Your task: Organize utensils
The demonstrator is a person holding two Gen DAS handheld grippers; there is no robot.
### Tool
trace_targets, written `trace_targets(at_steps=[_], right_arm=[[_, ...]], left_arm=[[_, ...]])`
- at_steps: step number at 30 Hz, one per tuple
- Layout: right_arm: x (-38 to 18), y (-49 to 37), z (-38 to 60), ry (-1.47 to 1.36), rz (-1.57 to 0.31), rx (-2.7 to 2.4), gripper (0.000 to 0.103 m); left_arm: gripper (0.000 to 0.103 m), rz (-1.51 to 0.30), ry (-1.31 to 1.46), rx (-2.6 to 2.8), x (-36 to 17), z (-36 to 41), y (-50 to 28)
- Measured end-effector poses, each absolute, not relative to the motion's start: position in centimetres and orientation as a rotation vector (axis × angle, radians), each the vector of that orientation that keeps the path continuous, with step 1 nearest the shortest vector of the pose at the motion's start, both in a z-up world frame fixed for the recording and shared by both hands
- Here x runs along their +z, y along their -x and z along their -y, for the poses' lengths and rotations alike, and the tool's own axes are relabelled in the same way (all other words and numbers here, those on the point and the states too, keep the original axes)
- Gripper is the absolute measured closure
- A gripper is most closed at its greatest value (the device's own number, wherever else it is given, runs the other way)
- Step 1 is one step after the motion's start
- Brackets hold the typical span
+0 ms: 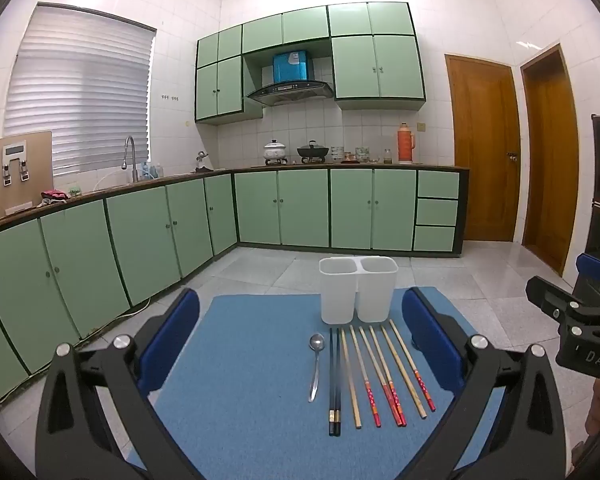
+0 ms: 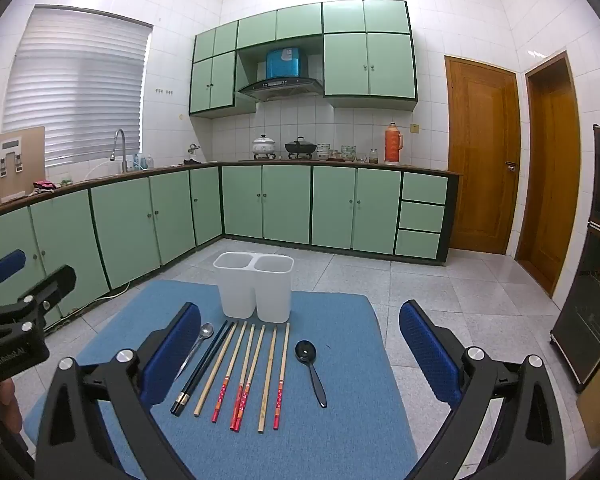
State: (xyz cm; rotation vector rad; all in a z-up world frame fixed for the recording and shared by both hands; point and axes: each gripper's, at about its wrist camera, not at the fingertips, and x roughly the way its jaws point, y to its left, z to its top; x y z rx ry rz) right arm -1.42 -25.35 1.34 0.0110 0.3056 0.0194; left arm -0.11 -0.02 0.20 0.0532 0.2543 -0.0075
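A white two-compartment utensil holder (image 1: pixel 358 290) (image 2: pixel 254 286) stands upright and empty at the far side of a blue mat (image 1: pixel 240 380) (image 2: pixel 340 400). In front of it lie a metal spoon (image 1: pixel 316 364) (image 2: pixel 196 346), a pair of black chopsticks (image 1: pixel 334 380) (image 2: pixel 202 364), several wooden chopsticks, some with red ends (image 1: pixel 384 376) (image 2: pixel 252 372), and a black spoon (image 2: pixel 310 368), hidden in the left wrist view. My left gripper (image 1: pixel 300 320) is open and empty above the mat. My right gripper (image 2: pixel 300 332) is open and empty above the utensils.
The mat lies on a small table over a tiled floor (image 1: pixel 260 268). Green kitchen cabinets (image 1: pixel 140 240) run along the left and back. Two wooden doors (image 2: pixel 484 156) are at the right, with a dark cabinet (image 2: pixel 596 280) beside them.
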Motion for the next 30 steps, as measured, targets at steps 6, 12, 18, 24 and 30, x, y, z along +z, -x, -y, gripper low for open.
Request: trace_targets(at_steps=[6,12,18,24,30], right_arm=[[1.34,1.41,25.38,-0.011,-0.306,0.020,0.006],[1.35,1.42,25.44,-0.012,-0.306,0.020,0.006],[1.33,1.41,25.46,-0.012,-0.306,0.020,0.006],[1.29,1.38,25.47,-0.011,-0.306,0.020,0.006],[1.32,1.44,25.53,-0.011,-0.306,0.020,0.006]], left_arm=[[0.005,-0.254,-0.055,-0.007,0.36,-0.37,0.05],[0.005,-0.253,-0.055,-0.007,0.23,-0.33,-0.18],[0.005,-0.252,-0.055,-0.007,0.28,-0.45,-0.31],[0.005,-0.253,-0.057,-0.007,0.23,-0.35,-0.27],[0.005,-0.251,-0.056,-0.006,0.37,-0.68,0.37]])
